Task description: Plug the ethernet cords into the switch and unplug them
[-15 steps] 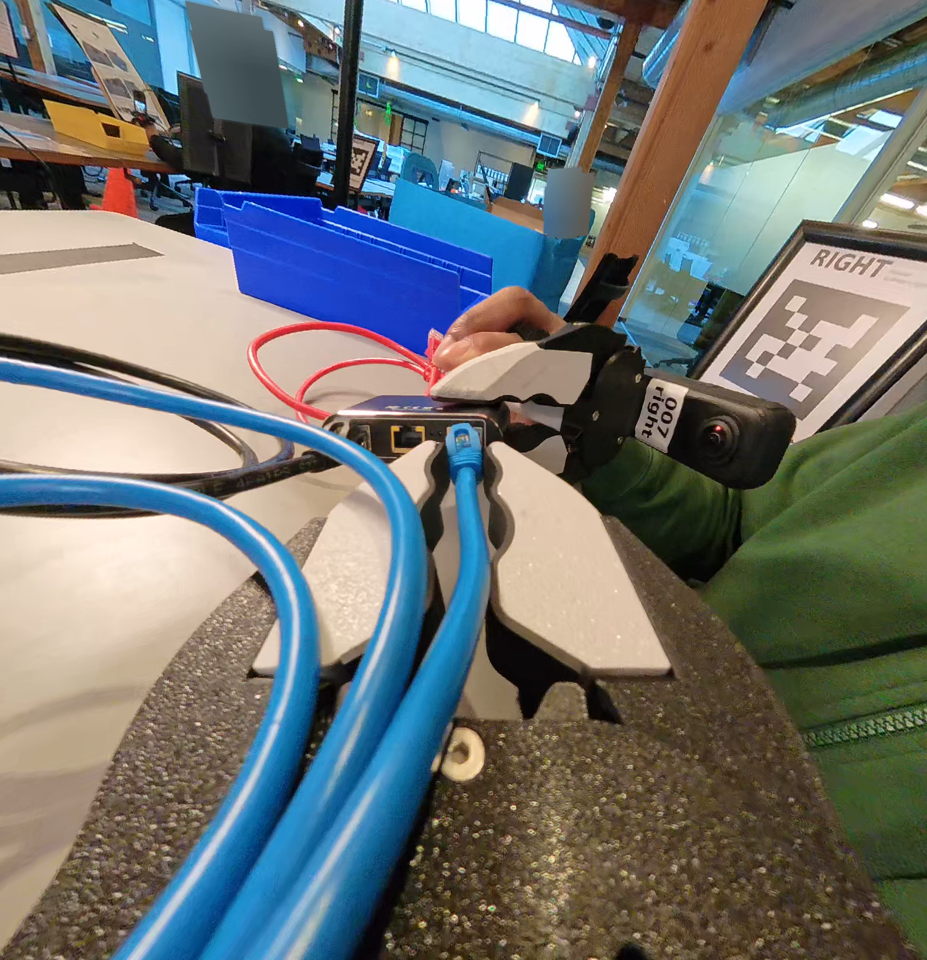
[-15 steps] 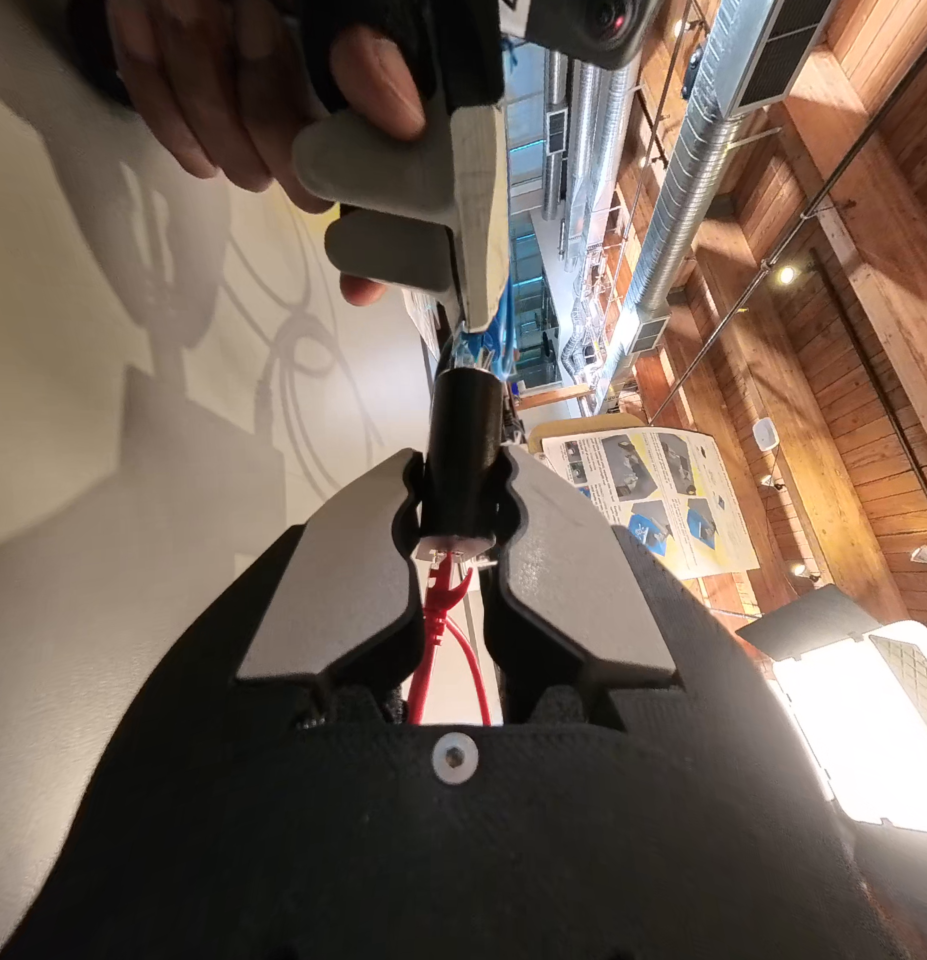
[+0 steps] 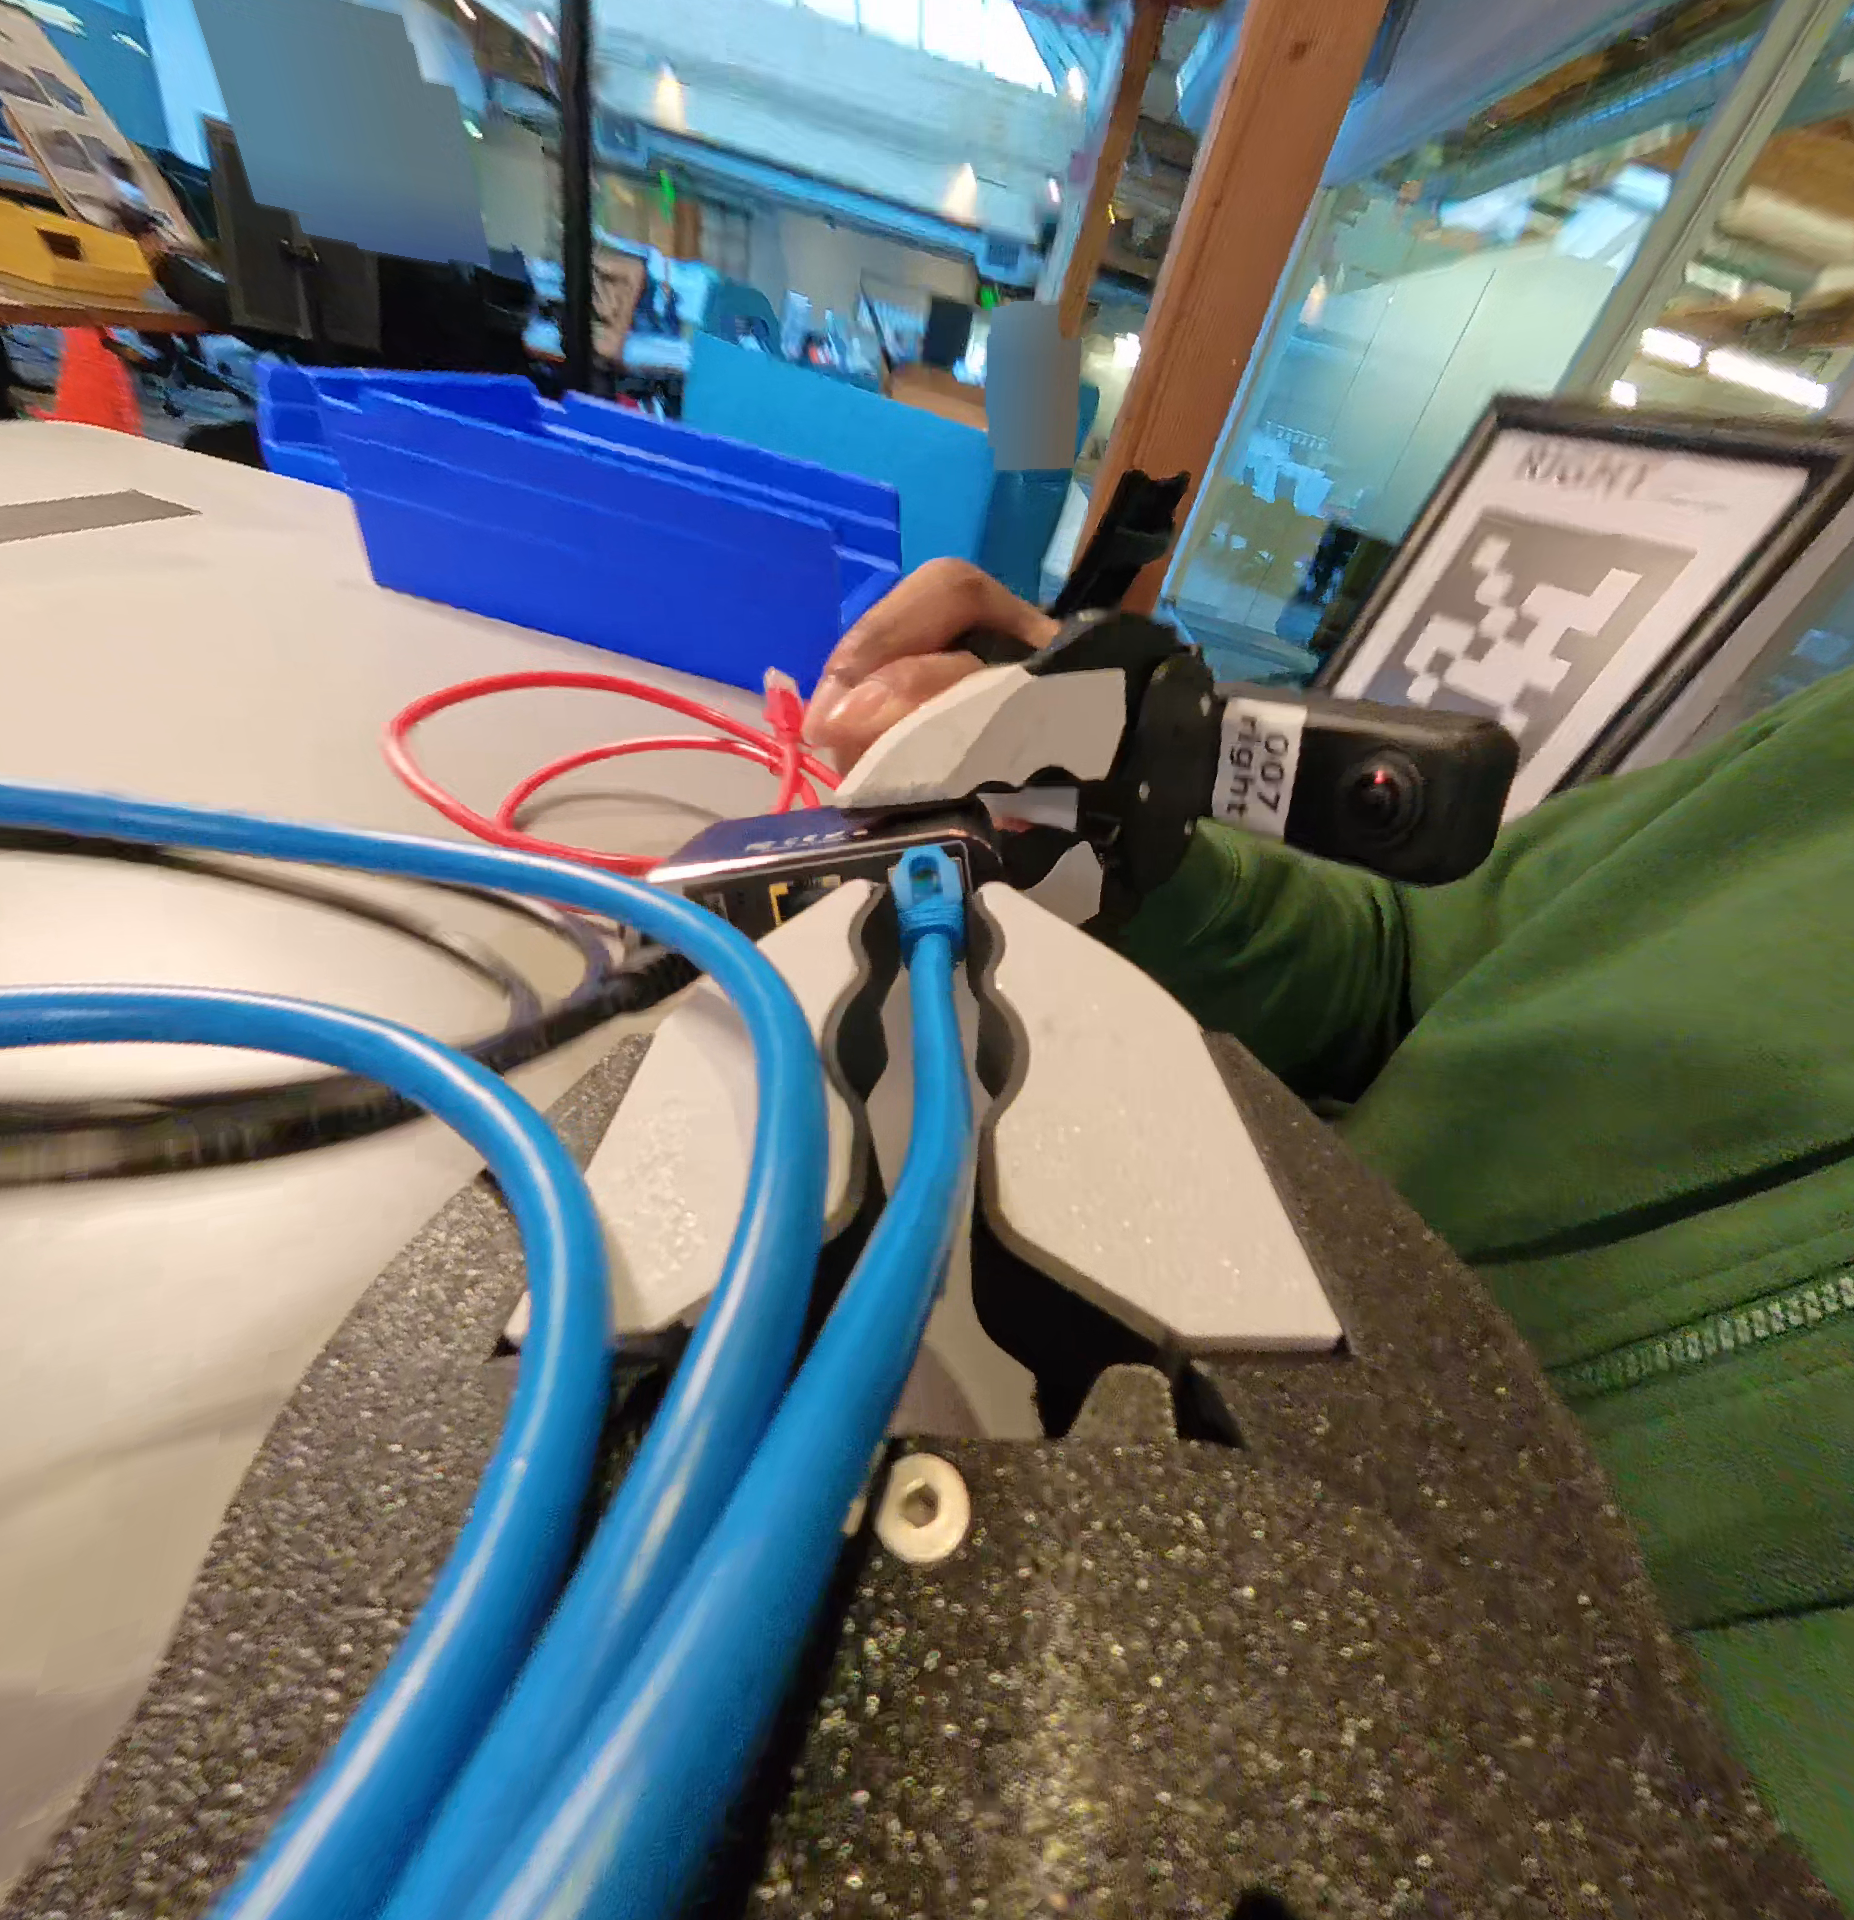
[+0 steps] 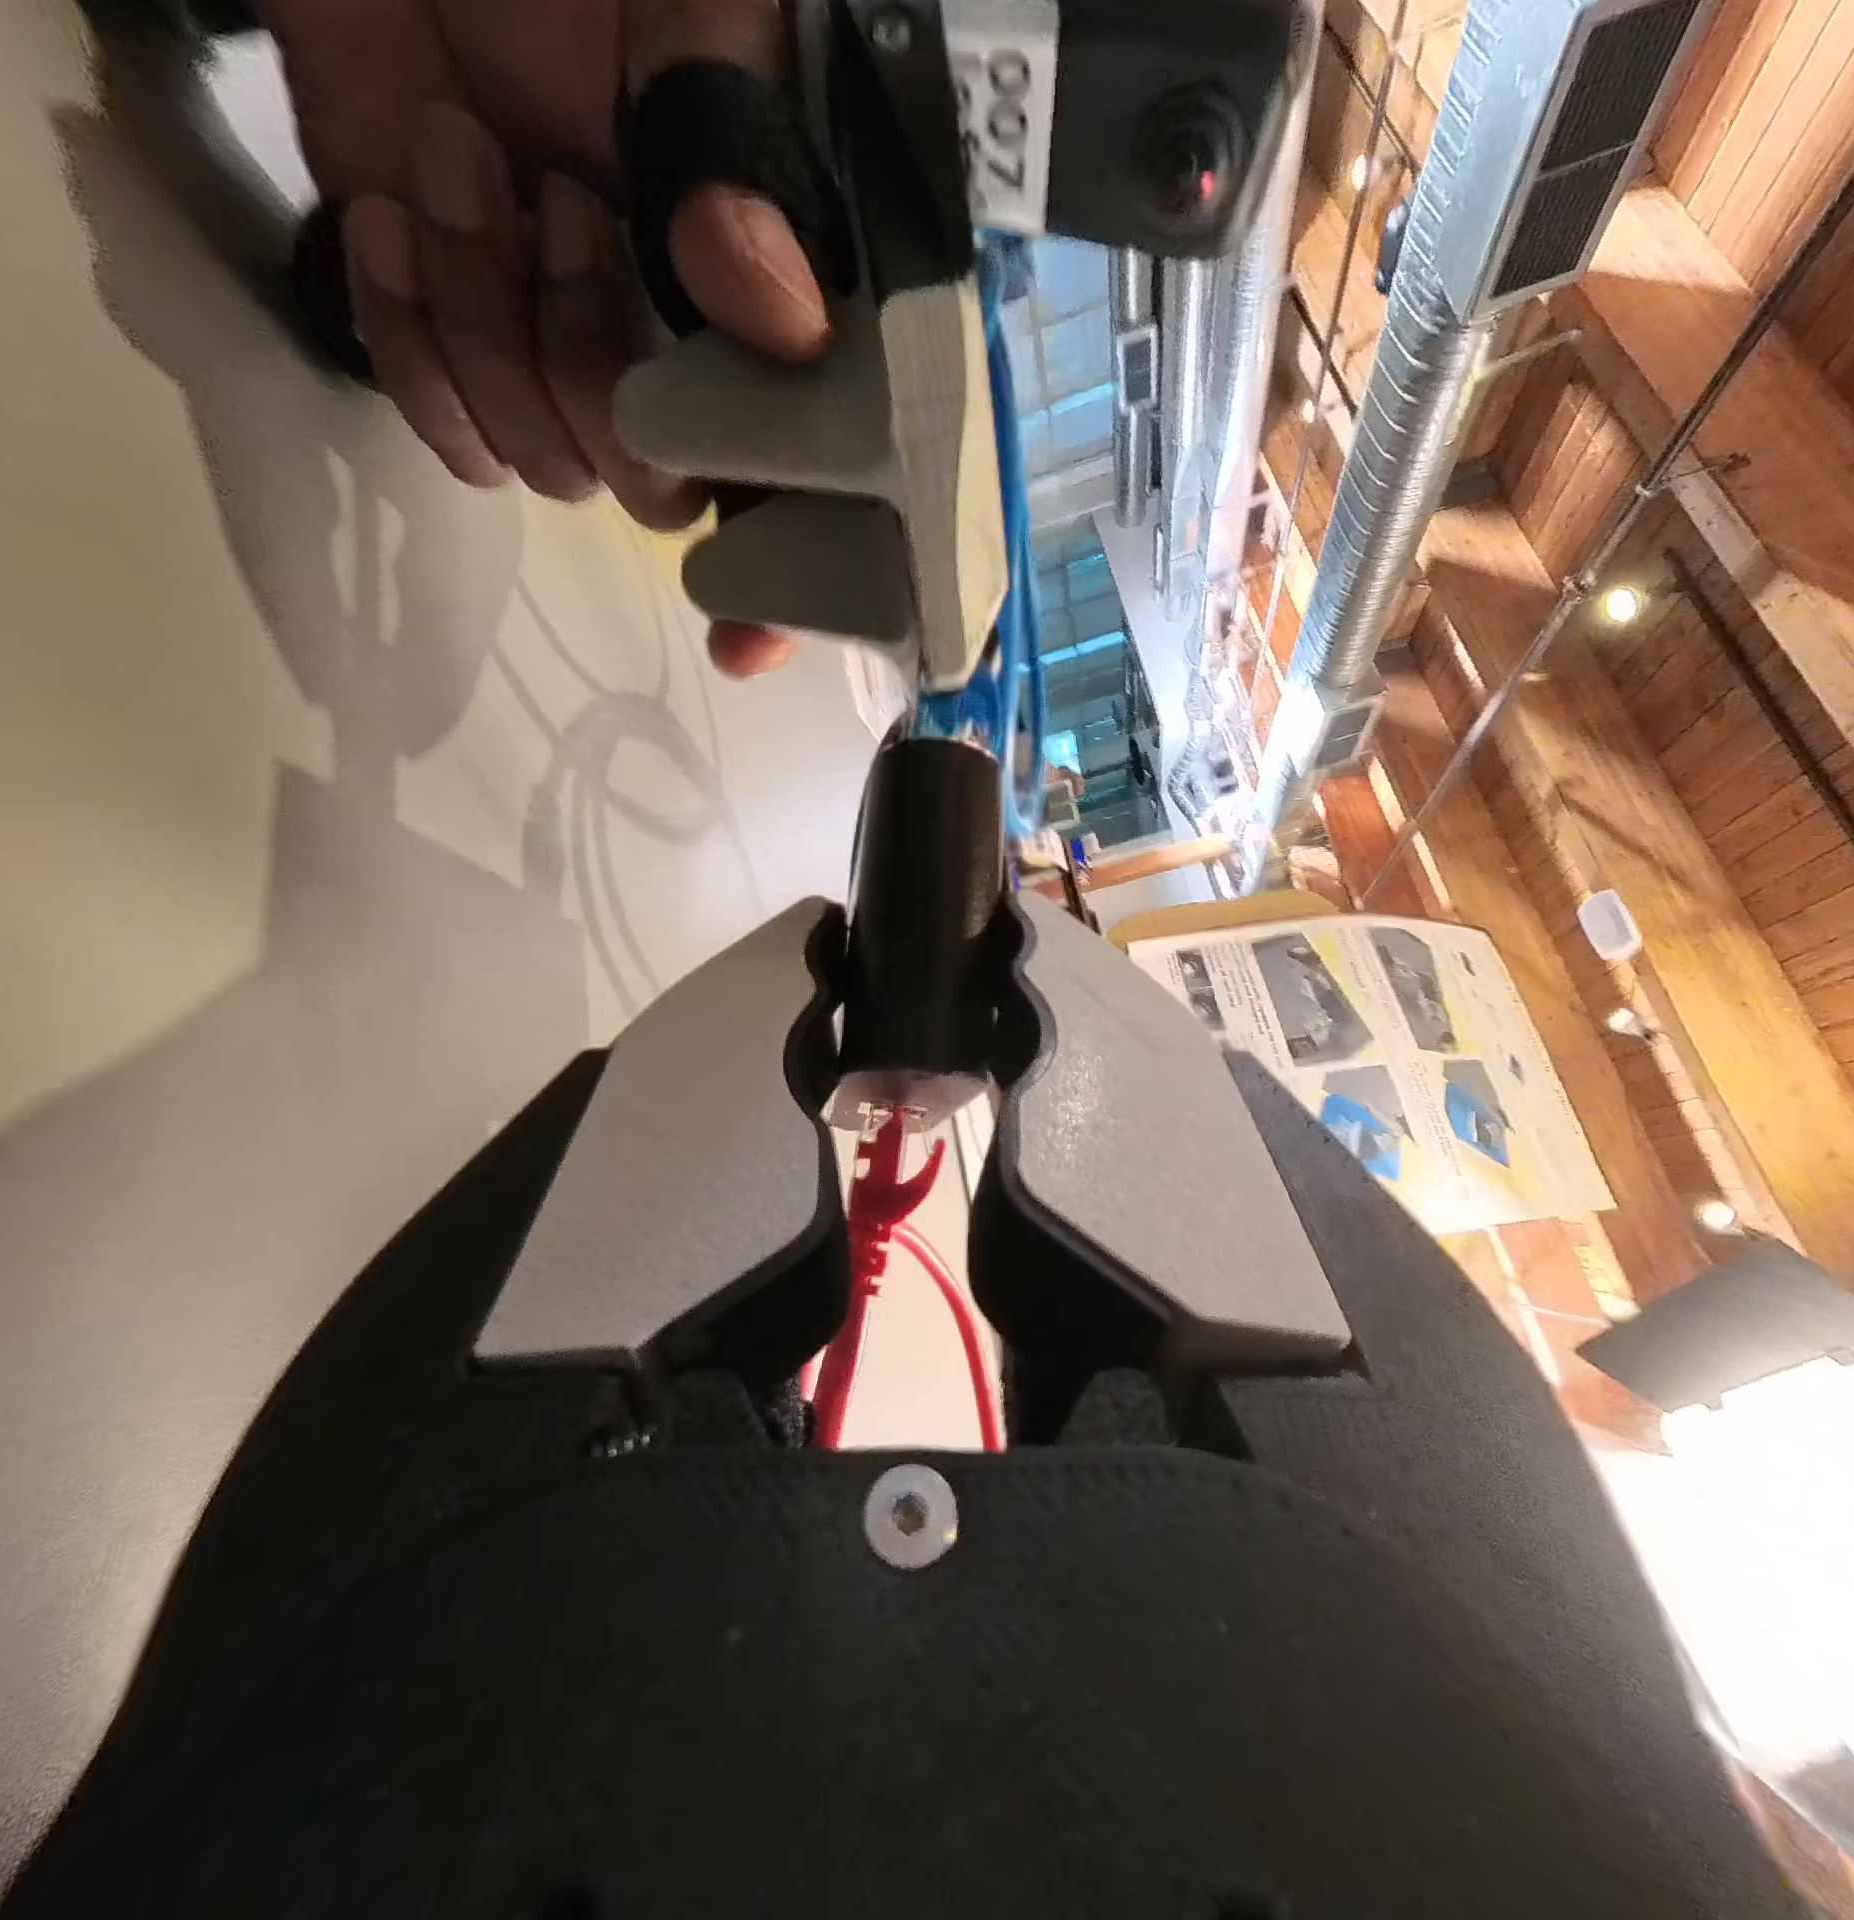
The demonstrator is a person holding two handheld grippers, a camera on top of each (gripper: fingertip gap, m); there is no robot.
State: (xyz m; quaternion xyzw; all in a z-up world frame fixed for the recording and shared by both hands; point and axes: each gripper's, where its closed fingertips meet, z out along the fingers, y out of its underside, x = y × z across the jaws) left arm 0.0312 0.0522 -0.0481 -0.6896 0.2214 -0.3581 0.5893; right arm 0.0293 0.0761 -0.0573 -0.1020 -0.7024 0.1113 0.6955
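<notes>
My left gripper (image 3: 928,914) pinches blue ethernet cord (image 3: 933,997); right gripper (image 4: 918,966) clamps small black switch (image 4: 928,904). Red cord (image 3: 590,748) coiled beyond, blue plastic bins (image 3: 590,551) far across grey table (image 3: 175,644).

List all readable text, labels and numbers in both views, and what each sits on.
I don't copy writing, so here is what bears it:
White sticker by the camera: legible.
Framed marker sign: heading blurred.
Switch top: print blurred.
Wall poster: too small.
</notes>
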